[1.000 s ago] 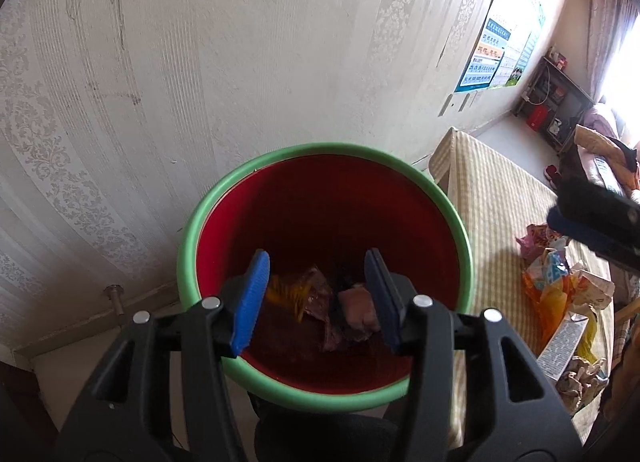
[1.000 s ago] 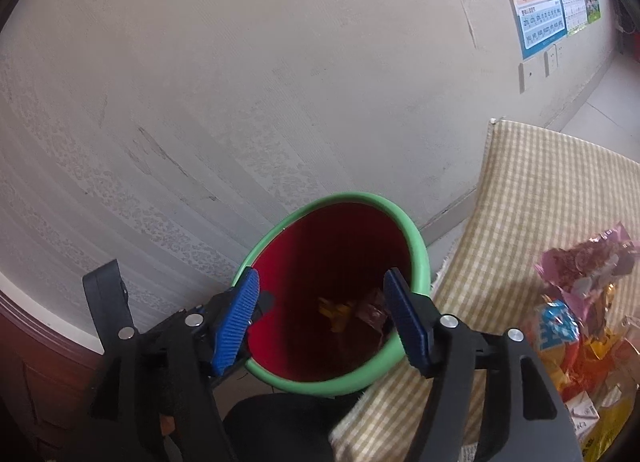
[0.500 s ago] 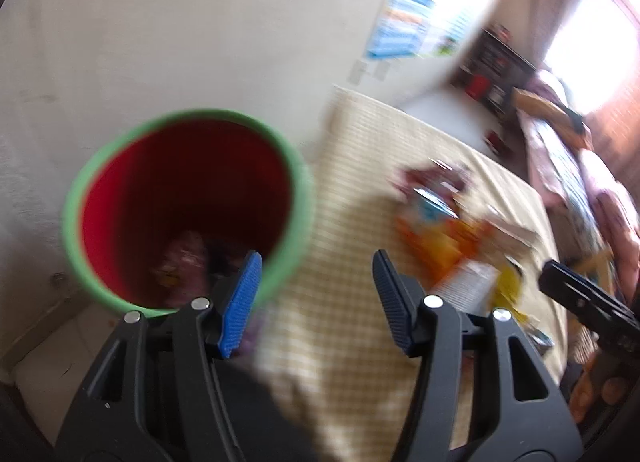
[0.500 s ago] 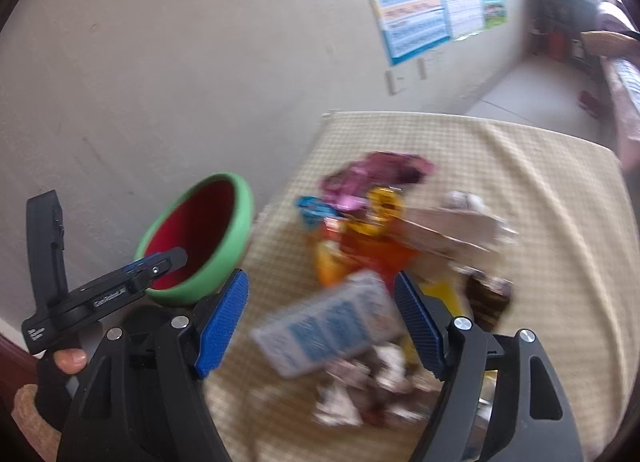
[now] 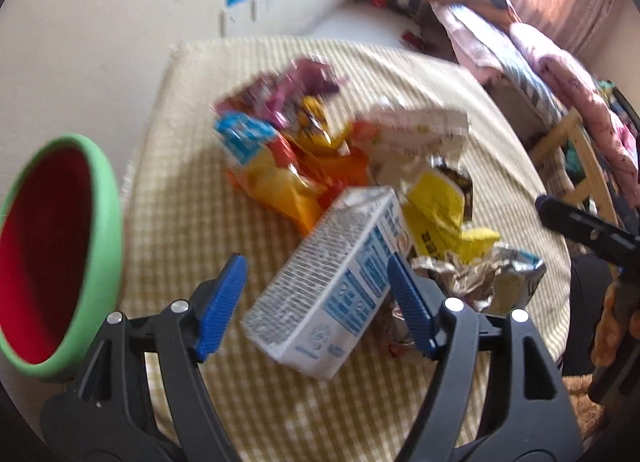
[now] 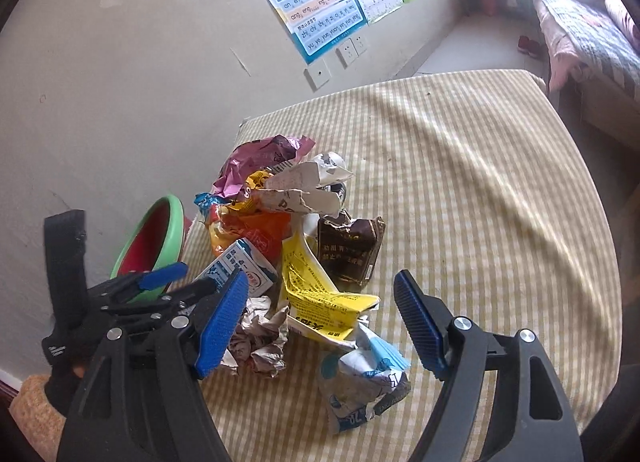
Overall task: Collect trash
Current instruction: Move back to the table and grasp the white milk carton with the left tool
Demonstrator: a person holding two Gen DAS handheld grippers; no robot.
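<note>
Both hand-held grippers spread, L (image 5: 316, 302) opening, R (image 6: 320, 322); 1 milk carton (image 5: 336, 274), 1 bin (image 5: 60, 254).

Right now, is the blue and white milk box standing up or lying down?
Lying down. The milk box rests on its long side on the checked tablecloth, its printed panel facing up, beside the wrapper pile.

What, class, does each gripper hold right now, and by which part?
Nothing. The left gripper has its jaws opening around the carton without pressing on it. The right gripper stands open above the wrappers.
</note>
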